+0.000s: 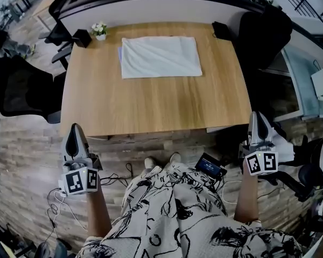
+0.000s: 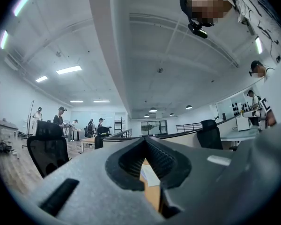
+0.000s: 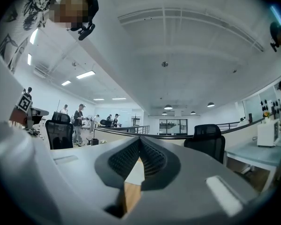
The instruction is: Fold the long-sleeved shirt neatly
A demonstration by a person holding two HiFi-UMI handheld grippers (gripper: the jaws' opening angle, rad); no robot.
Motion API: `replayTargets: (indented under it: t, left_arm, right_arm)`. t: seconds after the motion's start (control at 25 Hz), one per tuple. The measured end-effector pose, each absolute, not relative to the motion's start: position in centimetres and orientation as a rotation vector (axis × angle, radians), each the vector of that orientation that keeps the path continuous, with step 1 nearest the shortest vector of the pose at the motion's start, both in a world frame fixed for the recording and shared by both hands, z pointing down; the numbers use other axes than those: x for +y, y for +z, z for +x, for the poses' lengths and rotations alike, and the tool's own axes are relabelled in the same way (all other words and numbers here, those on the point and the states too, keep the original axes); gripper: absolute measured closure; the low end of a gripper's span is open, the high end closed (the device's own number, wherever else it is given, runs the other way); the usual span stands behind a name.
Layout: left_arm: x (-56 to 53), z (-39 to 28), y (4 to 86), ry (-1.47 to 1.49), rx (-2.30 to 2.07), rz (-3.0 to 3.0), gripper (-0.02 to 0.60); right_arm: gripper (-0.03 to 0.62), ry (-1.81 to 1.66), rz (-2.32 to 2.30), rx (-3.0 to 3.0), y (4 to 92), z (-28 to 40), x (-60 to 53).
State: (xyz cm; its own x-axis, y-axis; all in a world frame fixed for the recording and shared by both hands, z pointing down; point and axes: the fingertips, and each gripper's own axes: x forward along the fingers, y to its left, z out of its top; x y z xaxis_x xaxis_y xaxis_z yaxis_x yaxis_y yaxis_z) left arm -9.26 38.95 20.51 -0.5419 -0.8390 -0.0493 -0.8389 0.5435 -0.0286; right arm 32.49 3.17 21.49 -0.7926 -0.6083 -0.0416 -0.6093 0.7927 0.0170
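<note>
The shirt [image 1: 160,57] lies folded in a neat white block at the far side of the worktop [image 1: 151,109]. The folding looks all done. The left gripper [image 1: 75,136] and right gripper [image 1: 257,123] hang off the worktop's near edge, jaws pressed together, holding nothing

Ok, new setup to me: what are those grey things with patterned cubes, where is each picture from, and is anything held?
No robot: a person stands at a wooden table with a two-jaw gripper in each hand, left gripper and right gripper; the cubes belong to them. One picture comes from a head camera looking down; the other two from cameras riding on each gripper. Both are shut, holding nothing. On the table lie a folded white shirt and a flower pot.
</note>
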Motion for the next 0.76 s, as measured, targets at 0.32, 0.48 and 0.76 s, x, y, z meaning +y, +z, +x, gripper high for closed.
replayTargets:
  t: [0.32, 0.48, 0.76]
  left_arm:
    - [39.11, -9.02, 20.66, 0.005, 2.727, -1.451, 0.577]
    - [39.2, -8.99, 20.68, -0.001, 2.731, -1.447, 0.577]
    - [39.15, -8.9, 20.66, -0.004, 2.734, -1.443, 0.577]
  right_arm:
    - [0.585, 0.016, -1.029, 2.949, 22.14, 32.69, 2.54]
    - [0.585, 0.013, -1.025, 2.952, 22.22, 32.56, 2.48]
    - [0.585, 0.014, -1.007, 2.954, 22.13, 32.22, 2.49]
